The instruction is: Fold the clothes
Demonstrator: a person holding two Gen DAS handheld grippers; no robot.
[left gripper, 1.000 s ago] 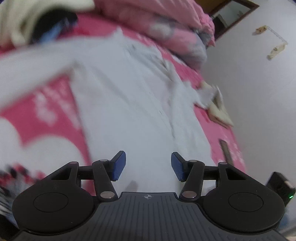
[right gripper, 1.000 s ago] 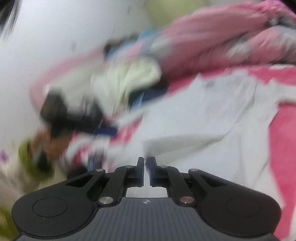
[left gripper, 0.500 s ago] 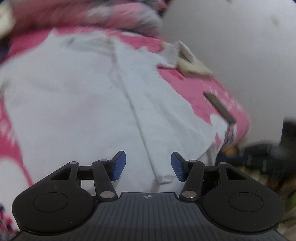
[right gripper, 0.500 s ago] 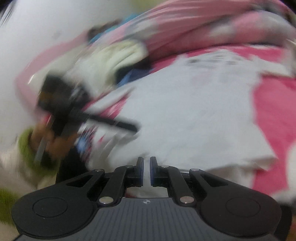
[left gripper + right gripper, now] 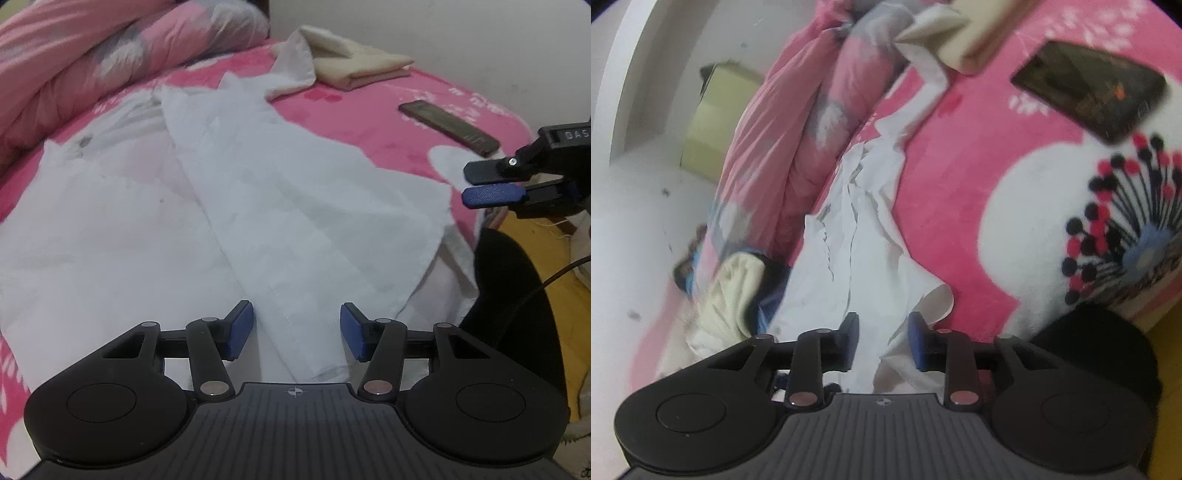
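A white shirt (image 5: 155, 206) lay spread across the pink bedspread (image 5: 369, 122), filling the left and middle of the left wrist view, with one side panel folded over onto the body so that a long edge ran from the upper middle down to the bottom centre. The left gripper (image 5: 297, 330) hung over the lower end of that folded panel, its blue pads moderately apart; the jaws had just been closing a little, and the cloth lay below and between them without either pad visibly pressing on it. At the right edge of the same view the right gripper (image 5: 493, 182) reached in sideways just beside the shirt's lower corner, its two fingers a narrow gap apart. In the right wrist view the right gripper (image 5: 882, 341) had just been opening, the jaws now partly apart with the shirt's (image 5: 849, 236) hem corner lying between them, loose rather than pinched. A dark phone (image 5: 448, 127) rested on the bedspread at upper right, well apart from the shirt, and a folded cream garment (image 5: 354, 62) sat at the top centre, touching the shirt's far sleeve. A rolled pink quilt (image 5: 110, 51) lay along the upper left.
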